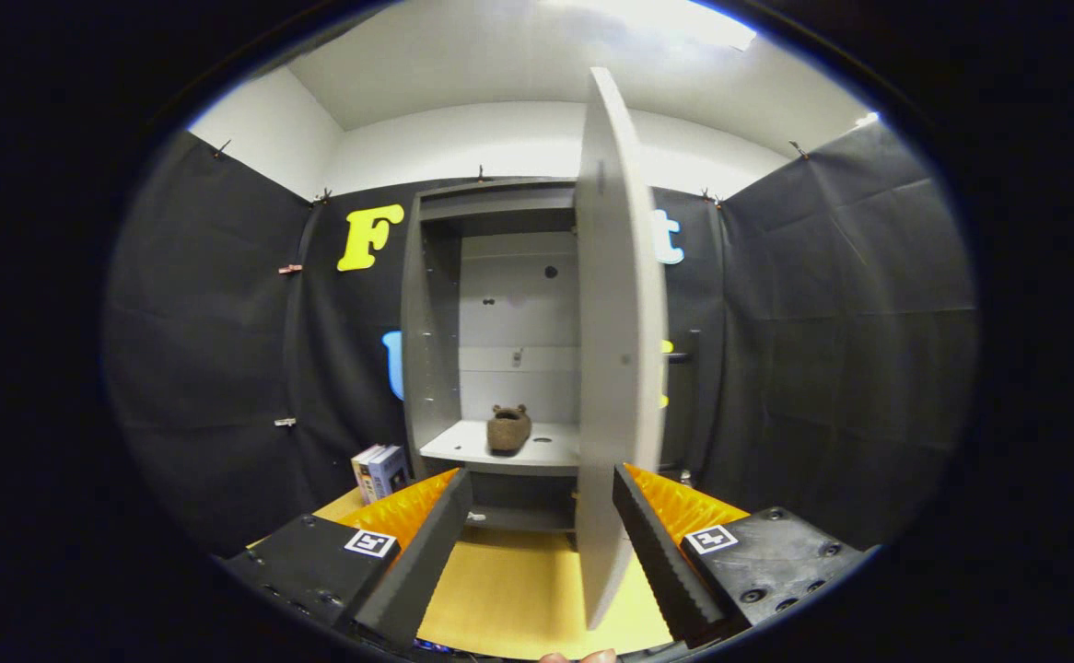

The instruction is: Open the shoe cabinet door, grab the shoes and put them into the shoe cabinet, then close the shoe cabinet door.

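Ahead of gripper (542, 479): one shoe cabinet (436, 304), one door (618, 322) swung out edge-on, its lower part between fingers, nearer right finger (657, 543) — contact cannot be told. Fingers spread wide, nothing clamped. One shoe (508, 428) on cabinet shelf (463, 447), inside — well beyond fingertips. Two boxes (380, 471) on yellow floor (519, 589), just left of cabinet base. Fingertip of person (578, 657) behind gripper.

Quick count: one shoe cabinet (431, 304) with one door (618, 350) swung open, one shoe (508, 429) sitting on its shelf, and what looks like two or three books (380, 471) standing beside it, can't quite tell. One gripper (542, 529), two fingers (417, 562), spread wide apart.
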`<state>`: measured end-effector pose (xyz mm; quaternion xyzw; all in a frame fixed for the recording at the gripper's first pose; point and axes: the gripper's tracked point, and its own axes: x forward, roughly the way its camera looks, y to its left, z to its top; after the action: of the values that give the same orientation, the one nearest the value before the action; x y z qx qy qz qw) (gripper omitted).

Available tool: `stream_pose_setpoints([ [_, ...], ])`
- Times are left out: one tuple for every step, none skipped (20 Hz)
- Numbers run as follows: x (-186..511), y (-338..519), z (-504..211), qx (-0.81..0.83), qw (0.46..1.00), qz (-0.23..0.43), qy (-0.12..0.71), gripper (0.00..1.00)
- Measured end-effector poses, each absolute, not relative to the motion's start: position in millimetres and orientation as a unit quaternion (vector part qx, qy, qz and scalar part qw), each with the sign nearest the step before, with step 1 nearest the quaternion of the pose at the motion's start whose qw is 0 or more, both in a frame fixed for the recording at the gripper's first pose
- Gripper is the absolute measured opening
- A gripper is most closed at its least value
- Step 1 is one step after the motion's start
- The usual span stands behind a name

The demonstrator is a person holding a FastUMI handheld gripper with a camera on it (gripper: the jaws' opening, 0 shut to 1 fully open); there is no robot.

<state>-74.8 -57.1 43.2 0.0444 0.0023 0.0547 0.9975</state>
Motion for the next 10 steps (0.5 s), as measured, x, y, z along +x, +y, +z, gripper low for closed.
stream_pose_setpoints([
  [-74, -74, 42, 0.047, 0.998, 0.047, 0.006, 0.98],
  [-73, -90, 44, 0.055, 0.998, 0.039, 0.009, 0.98],
  [-70, -103, 46, 0.060, 0.998, 0.031, 0.010, 0.98],
  [-67, -119, 46, 0.063, 0.998, 0.023, 0.012, 0.98],
  [-62, -132, 44, 0.063, 0.998, 0.016, 0.017, 0.98],
  [-57, -142, 43, 0.066, 0.998, 0.013, 0.022, 0.97],
  [-51, -152, 41, 0.069, 0.997, 0.009, 0.029, 0.97],
  [-45, -160, 40, 0.074, 0.997, 0.009, 0.034, 0.97],
  [-38, -168, 40, 0.077, 0.996, 0.008, 0.035, 0.98],
  [-29, -176, 40, 0.077, 0.996, 0.007, 0.035, 0.98],
])
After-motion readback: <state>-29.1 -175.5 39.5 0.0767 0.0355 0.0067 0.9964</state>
